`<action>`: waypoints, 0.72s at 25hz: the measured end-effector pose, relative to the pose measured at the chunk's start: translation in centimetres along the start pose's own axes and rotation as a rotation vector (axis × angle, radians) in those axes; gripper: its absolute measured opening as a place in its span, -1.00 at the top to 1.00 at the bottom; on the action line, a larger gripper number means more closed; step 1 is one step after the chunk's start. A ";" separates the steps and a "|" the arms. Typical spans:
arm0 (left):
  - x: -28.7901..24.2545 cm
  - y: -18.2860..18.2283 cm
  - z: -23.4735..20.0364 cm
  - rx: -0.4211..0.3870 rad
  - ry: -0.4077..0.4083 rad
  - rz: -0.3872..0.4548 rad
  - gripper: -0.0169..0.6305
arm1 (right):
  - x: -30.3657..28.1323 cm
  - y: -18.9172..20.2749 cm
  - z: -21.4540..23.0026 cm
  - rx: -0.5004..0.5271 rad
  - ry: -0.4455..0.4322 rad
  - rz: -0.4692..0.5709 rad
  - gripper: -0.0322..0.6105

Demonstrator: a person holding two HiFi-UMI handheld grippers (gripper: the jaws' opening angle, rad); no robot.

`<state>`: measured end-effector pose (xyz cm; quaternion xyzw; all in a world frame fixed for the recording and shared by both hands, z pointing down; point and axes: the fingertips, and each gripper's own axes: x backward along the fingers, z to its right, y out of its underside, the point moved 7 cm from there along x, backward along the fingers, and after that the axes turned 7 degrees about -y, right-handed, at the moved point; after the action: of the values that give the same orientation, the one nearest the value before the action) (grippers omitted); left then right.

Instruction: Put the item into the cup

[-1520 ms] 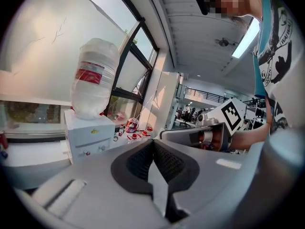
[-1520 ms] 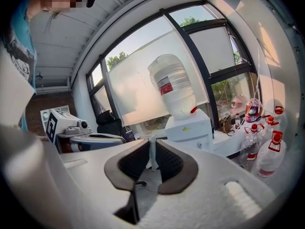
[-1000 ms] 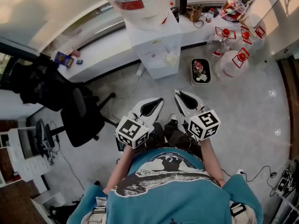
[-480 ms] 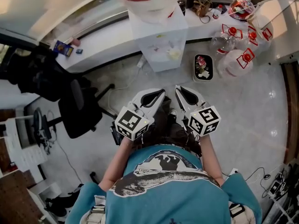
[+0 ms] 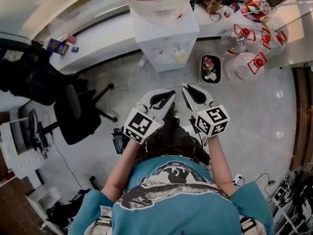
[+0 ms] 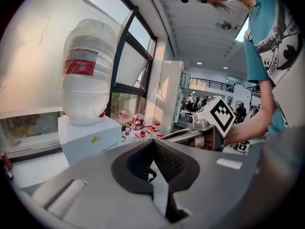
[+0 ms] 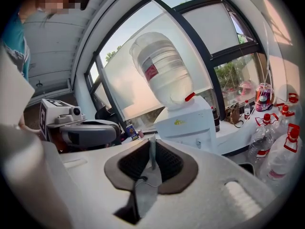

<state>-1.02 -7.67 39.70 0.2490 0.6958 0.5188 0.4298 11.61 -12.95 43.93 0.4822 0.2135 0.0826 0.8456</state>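
Note:
My left gripper (image 5: 166, 96) and right gripper (image 5: 188, 89) are held side by side at waist height over the tiled floor, both pointing at a white water dispenser (image 5: 166, 38). Both are shut, with the dark pads together and nothing between them in the left gripper view (image 6: 153, 144) and the right gripper view (image 7: 152, 149). The dispenser (image 7: 186, 123) carries a large upturned bottle (image 7: 162, 68) with a red label. The dispenser (image 6: 88, 137) also shows in the left gripper view. No cup or loose item is recognisable in any view.
A black office chair (image 5: 73, 114) stands on the floor at the left. Right of the dispenser lie a black tray (image 5: 210, 70) and several water jugs with red caps (image 5: 249, 62). A white window ledge (image 5: 98, 38) runs behind. Cables lie on the floor at the lower right.
The person and both grippers have shifted a little towards the dispenser, and the head view has swung slightly. Both grippers stayed shut and side by side.

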 end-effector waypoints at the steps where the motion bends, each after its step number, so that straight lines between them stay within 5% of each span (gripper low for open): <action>1: -0.3 0.2 -0.4 0.002 -0.004 -0.002 0.94 | -0.5 0.0 0.6 -0.002 0.005 -0.001 0.77; 9: -3.1 2.7 -2.3 -0.029 0.003 -0.040 0.94 | -4.5 1.9 6.3 0.003 0.060 -0.045 0.77; 18: -4.5 6.0 -3.6 0.035 0.028 -0.040 0.94 | -8.9 4.5 12.1 0.010 0.137 -0.076 0.77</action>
<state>-2.45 -11.07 47.15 0.2355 0.7155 0.5013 0.4258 9.24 -23.10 55.67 0.4710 0.2896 0.0821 0.8292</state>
